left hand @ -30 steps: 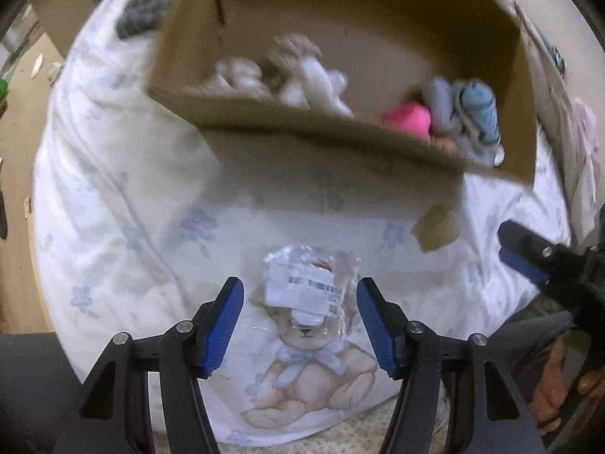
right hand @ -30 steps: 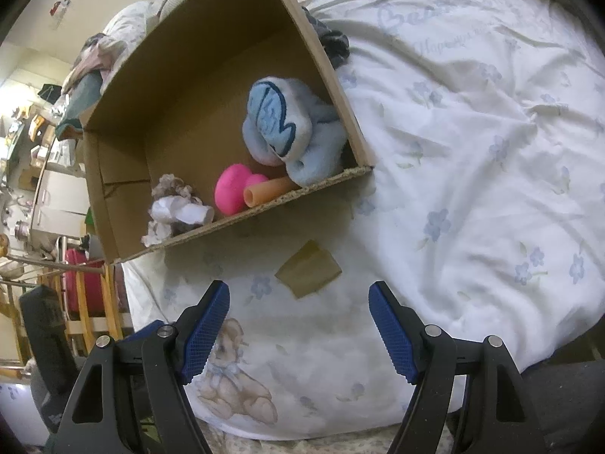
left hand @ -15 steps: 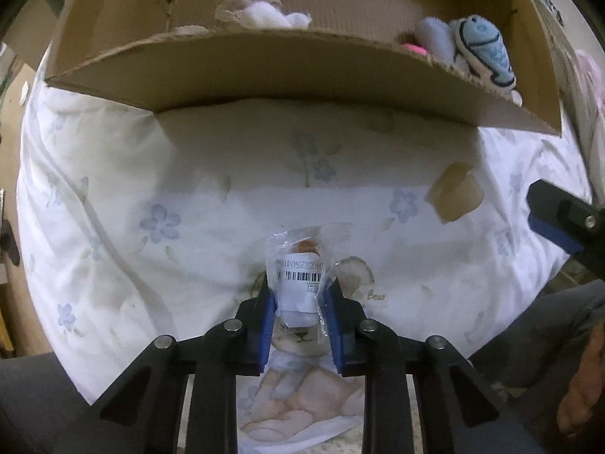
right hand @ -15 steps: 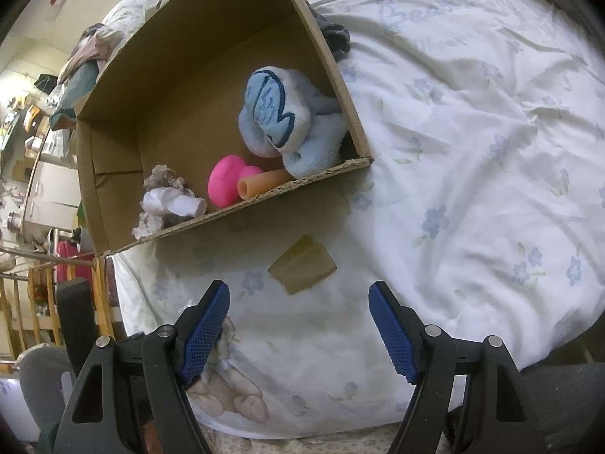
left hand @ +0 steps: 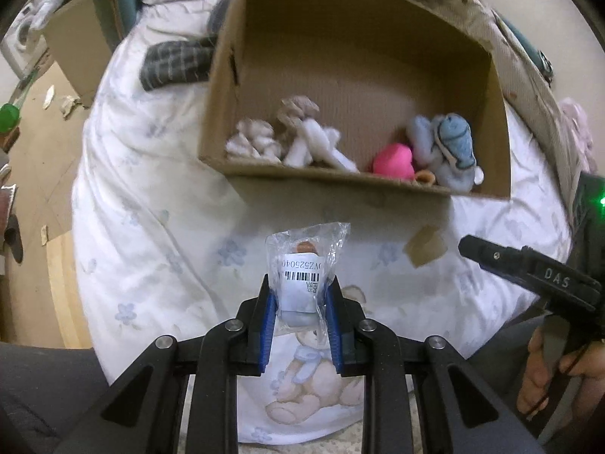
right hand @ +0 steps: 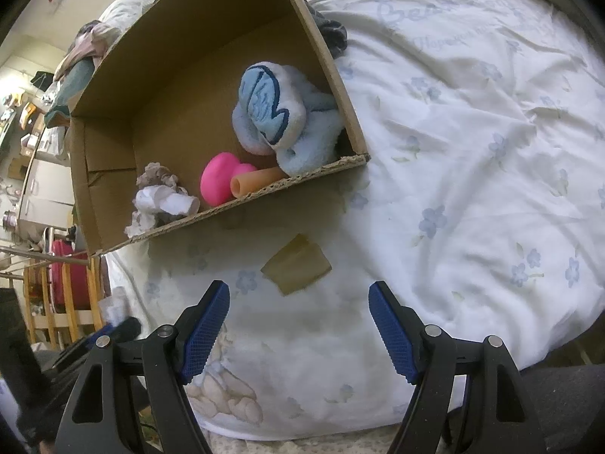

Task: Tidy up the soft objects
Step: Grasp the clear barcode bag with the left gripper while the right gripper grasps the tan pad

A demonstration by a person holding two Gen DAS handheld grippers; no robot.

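My left gripper is shut on a clear plastic bag with a barcode label and holds it above the floral bedsheet, in front of an open cardboard box. The box holds a blue plush, a pink soft toy, an orange tube and a white and brown plush. My right gripper is open and empty over the sheet, near the box's front wall. It also shows at the right of the left wrist view.
A brown cardboard scrap lies on the sheet just ahead of my right gripper. A dark checked cloth lies left of the box. The bed edge and wooden floor are at left.
My left gripper closed on the bagged item and lifted it off the sheet; the view pulled back up so the box interior shows again. The right gripper barely moved.
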